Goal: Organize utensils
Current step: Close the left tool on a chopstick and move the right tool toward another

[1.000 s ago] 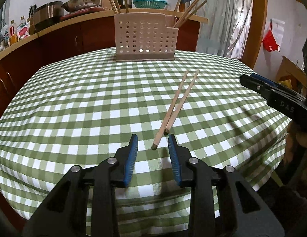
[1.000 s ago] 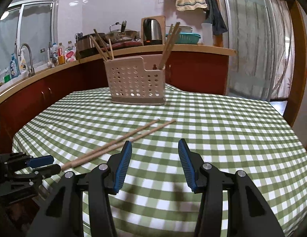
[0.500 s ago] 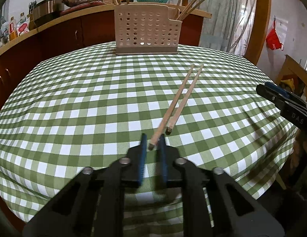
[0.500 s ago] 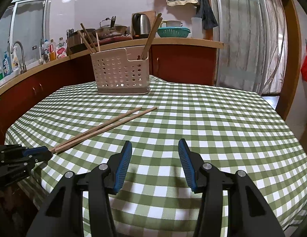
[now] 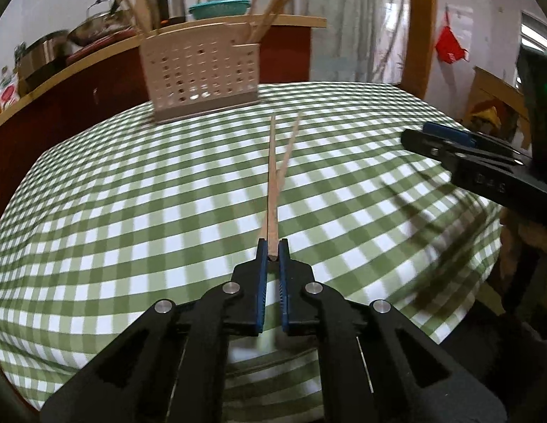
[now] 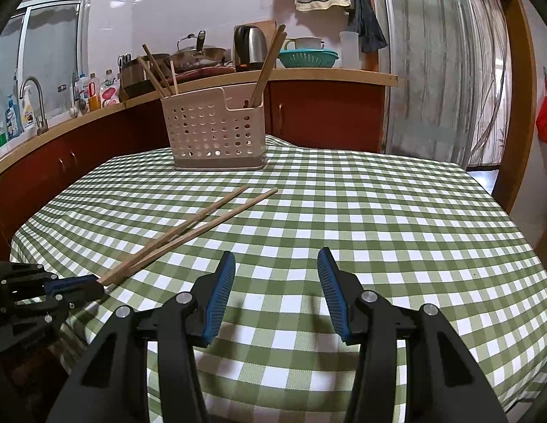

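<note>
From my left wrist camera: my left gripper [image 5: 272, 252] is clamped on the near end of one wooden chopstick [image 5: 272, 190], its blue pads pinching the butt of the stick after closing in on it just now. The chopstick runs straight ahead from the pads toward the perforated beige utensil holder [image 5: 199, 74], which stands at the far edge of the green-and-white checked tablecloth [image 5: 132, 211]. A second chopstick [image 5: 289, 146] lies on the cloth just to the right of the held one, crossing close under it partway along and fanning away from it toward the holder. More chopsticks stand upright in the holder's compartments. Well to the right of the holder, my right gripper [image 5: 439, 139] juts in from the edge of the picture. The view is somewhat blurred.

From my right wrist camera: my right gripper [image 6: 275, 296] hangs over bare cloth on the near side of the table, well short of the utensil holder [image 6: 217, 134], its blue pads standing moderately apart with nothing between them. The two chopsticks [image 6: 199, 225] stretch diagonally from the low left of the picture up toward the holder, their far tips stopping short of it and slightly spread. At their near ends my left gripper [image 6: 97, 283] grips one; which of the pair cannot be made out here. The holder sits on the tablecloth [image 6: 379, 218] in front of the wooden kitchen counter [image 6: 326, 75], where a kettle [image 6: 250, 46] and a teal colander [image 6: 308, 58] stand behind it.
</note>
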Demonstrator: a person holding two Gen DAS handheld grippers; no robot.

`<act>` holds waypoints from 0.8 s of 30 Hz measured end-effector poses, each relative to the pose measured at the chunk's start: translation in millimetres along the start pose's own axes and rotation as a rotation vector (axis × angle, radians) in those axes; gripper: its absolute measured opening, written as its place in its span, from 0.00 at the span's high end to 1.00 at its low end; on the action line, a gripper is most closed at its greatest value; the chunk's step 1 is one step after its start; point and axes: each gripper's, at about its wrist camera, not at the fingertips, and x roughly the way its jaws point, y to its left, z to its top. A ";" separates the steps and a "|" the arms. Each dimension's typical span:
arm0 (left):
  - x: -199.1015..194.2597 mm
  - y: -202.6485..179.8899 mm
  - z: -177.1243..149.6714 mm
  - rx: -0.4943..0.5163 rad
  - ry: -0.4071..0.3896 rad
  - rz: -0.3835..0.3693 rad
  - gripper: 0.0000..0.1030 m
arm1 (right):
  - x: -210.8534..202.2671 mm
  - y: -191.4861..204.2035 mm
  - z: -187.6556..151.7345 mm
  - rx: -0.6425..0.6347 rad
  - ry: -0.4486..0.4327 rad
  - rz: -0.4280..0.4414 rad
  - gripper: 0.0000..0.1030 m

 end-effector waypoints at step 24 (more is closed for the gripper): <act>-48.6 61.7 4.5 -0.106 -0.121 0.185 0.94 | 10.6 65.6 5.3 -0.098 0.012 0.124 0.53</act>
